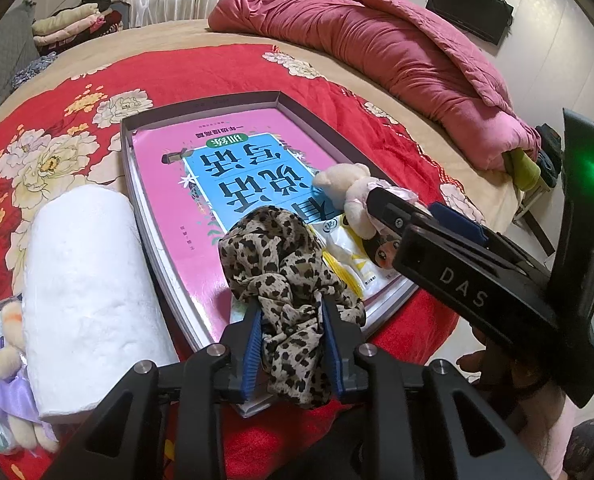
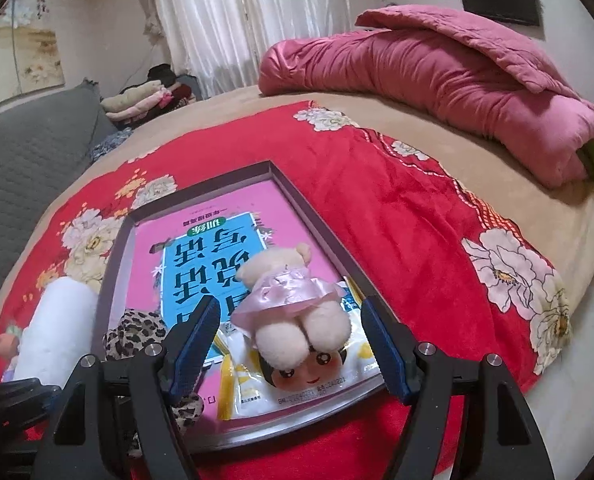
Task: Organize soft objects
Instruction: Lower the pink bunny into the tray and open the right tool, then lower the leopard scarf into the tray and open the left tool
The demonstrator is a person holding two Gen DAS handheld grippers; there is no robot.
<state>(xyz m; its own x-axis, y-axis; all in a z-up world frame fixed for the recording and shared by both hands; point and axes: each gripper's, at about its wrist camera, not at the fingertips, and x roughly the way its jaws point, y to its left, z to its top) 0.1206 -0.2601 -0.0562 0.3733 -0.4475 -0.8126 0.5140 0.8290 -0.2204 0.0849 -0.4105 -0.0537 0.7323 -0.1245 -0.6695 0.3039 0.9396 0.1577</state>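
Risk: leopard-print cloth [image 1: 287,280] is floppy; most of it lies ahead of the left hand-held gripper [image 1: 293,354], bunched over the shallow box [image 1: 201,106], so a lift could drag it against the snack packet [image 1: 351,254] just right of it.

Left hand-held gripper: closed to a narrow gap, pinching the cloth's near end.

Right hand-held gripper [image 2: 293,336]: wide apart, gripping nothing; the small bear in pink dress [image 2: 293,300] lies between its fingers, apart from both pads, on the packet inside the box. A careless closing could nip the packet too.

White towel roll [image 1: 85,300] left of the left gripper, on the bed.
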